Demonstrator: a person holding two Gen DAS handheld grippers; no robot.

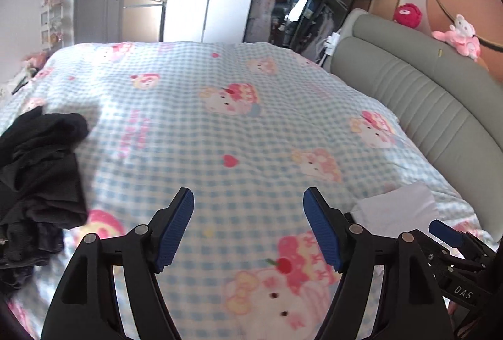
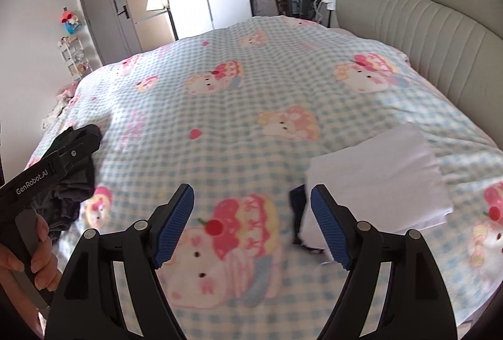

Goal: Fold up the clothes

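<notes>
Apparently between garments: both the left gripper [image 1: 248, 226] and the right gripper [image 2: 251, 225] gape empty; next, seize the dark clothes [image 1: 37, 170] left of the folded white garment [image 2: 377, 179].

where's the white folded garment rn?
The white garment lies on the checked duvet, right side of the right wrist view, just beyond the open right gripper, near the grey headboard.
</notes>
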